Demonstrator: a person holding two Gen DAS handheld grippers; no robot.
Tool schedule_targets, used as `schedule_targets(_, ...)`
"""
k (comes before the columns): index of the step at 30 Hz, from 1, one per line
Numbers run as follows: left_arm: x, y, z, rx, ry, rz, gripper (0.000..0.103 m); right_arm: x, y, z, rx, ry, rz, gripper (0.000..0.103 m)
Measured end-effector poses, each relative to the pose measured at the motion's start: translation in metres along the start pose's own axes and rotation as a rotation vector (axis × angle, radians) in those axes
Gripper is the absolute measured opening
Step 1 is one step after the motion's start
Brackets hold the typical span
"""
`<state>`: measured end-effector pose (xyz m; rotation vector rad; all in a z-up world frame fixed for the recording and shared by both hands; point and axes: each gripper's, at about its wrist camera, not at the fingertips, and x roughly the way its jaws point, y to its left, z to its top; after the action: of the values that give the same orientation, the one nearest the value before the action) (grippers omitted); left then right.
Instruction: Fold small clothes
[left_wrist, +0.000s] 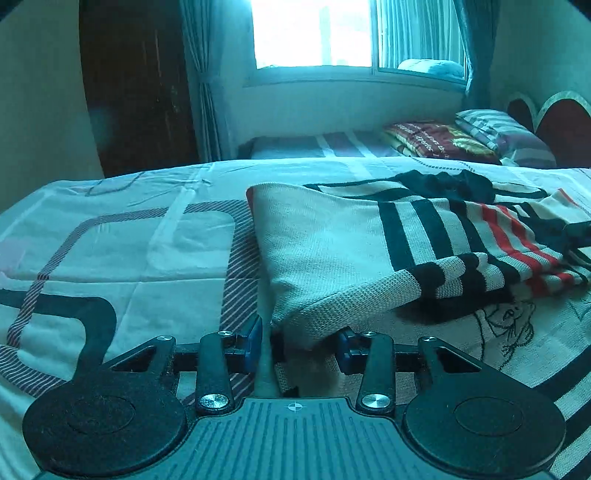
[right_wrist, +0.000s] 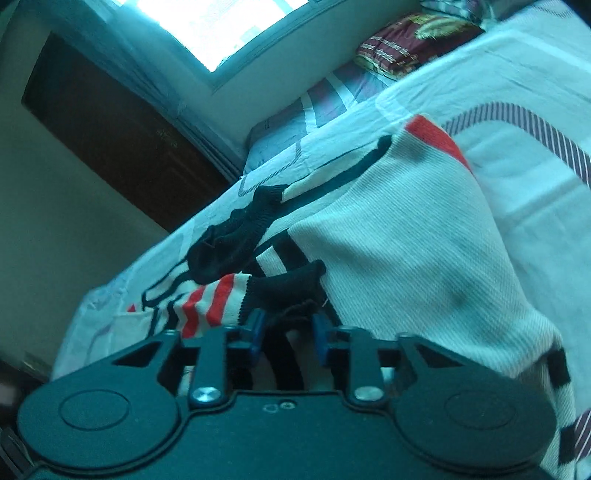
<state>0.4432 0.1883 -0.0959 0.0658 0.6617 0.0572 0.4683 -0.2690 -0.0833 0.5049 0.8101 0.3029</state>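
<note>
Bedroom setup, teal-ish light from a window (left_wrist: 314, 33) at the back, and everything happens on a bed (left_wrist: 110, 240) with a sheet printed in rounded rectangles. From the left wrist view, the sweater (left_wrist: 332, 251), cream knit with black and red stripes, lies on the sheet partly folded over itself, a flap doubled back across the body. The left gripper (left_wrist: 299, 345) has its blue pads spread apart on either side of the cream ribbed hem, so it's open around that edge and not pinching yet as far as I can tell. Farther back sit a dark red folded blanket (left_wrist: 439, 142) and a striped pillow (left_wrist: 502, 136). The blanket has pale lettering but it's too small and skewed to read; the sweater has a line-drawn cartoon figure near the bottom right, no readable brand. From the right wrist view, tilted hard, the right gripper (right_wrist: 288, 332) straddles a black ribbed cuff (right_wrist: 291, 288) next to the red and white stripes, pads apart with some gap showing, so open there too. My guess on risks: loose knit could slide out if either grip catches only the edge, or a pad grabs the sheet underneath too and drags it along, making the fold crooked.
</note>
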Motion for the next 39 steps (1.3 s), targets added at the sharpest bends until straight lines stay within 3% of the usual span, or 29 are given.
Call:
schedule_targets(1, 0.0, 0.002, -0.001, -0.008, 0.0, -0.009, 0.029, -0.003, 0.005, 0.001, -0.038, -0.008, 0.003, 0.007)
schedule_targets(7, 0.009, 0.003, -0.006, -0.106, 0.008, -0.042, 0.029, -0.045, 0.027, -0.007, -0.233, -0.125, 0.027, 0.007)
schedule_targets(12, 0.018, 0.017, -0.009, -0.248, 0.039, -0.089, 0.029, -0.014, 0.007, -0.029, -0.24, -0.002, -0.057, 0.007)
schedule_targets(14, 0.017, 0.011, -0.007, -0.195, 0.057, -0.08, 0.029, -0.017, 0.003, -0.029, -0.226, -0.018, -0.043, 0.007)
schedule_targets(17, 0.0, 0.011, -0.009, -0.13, 0.072, -0.072, 0.029, -0.036, 0.005, -0.027, -0.228, -0.067, -0.068, 0.015)
schedule_targets(20, -0.031, 0.019, -0.004, -0.178, -0.023, -0.055, 0.029, -0.055, 0.006, -0.021, -0.229, -0.117, -0.034, 0.015)
schedule_targets(21, -0.035, 0.017, 0.002, -0.208, -0.053, -0.083, 0.029, -0.054, 0.009, -0.019, -0.234, -0.116, -0.029, 0.015)
schedule_targets(25, -0.014, -0.025, 0.023, -0.164, -0.05, -0.172, 0.029, -0.029, 0.029, -0.023, -0.265, -0.072, -0.01, 0.015)
schedule_targets(28, 0.016, -0.048, 0.01, -0.081, 0.053, -0.118, 0.029, -0.011, 0.036, -0.038, -0.336, -0.019, -0.079, 0.012)
schedule_targets(30, 0.014, -0.058, 0.0, 0.018, 0.011, -0.1, 0.03, -0.009, 0.03, -0.045, -0.366, -0.027, -0.083, 0.009)
schedule_targets(32, 0.009, -0.061, 0.009, 0.073, 0.035, -0.09, 0.03, -0.012, 0.031, -0.04, -0.367, -0.008, -0.081, 0.009)
schedule_targets(34, 0.004, -0.052, 0.024, 0.045, -0.019, -0.087, 0.031, -0.018, 0.036, -0.033, -0.357, -0.048, -0.064, 0.02)
schedule_targets(35, 0.005, -0.047, 0.032, 0.039, -0.036, -0.079, 0.033, -0.018, 0.04, -0.029, -0.355, -0.068, -0.044, 0.021)
schedule_targets(38, 0.025, -0.038, 0.056, 0.014, -0.053, -0.08, 0.06, 0.004, 0.06, -0.019, -0.379, -0.065, -0.015, 0.022)
schedule_targets(39, 0.033, -0.035, 0.062, 0.001, -0.052, -0.088, 0.06, 0.013, 0.068, -0.017, -0.4, -0.064, -0.012, 0.021)
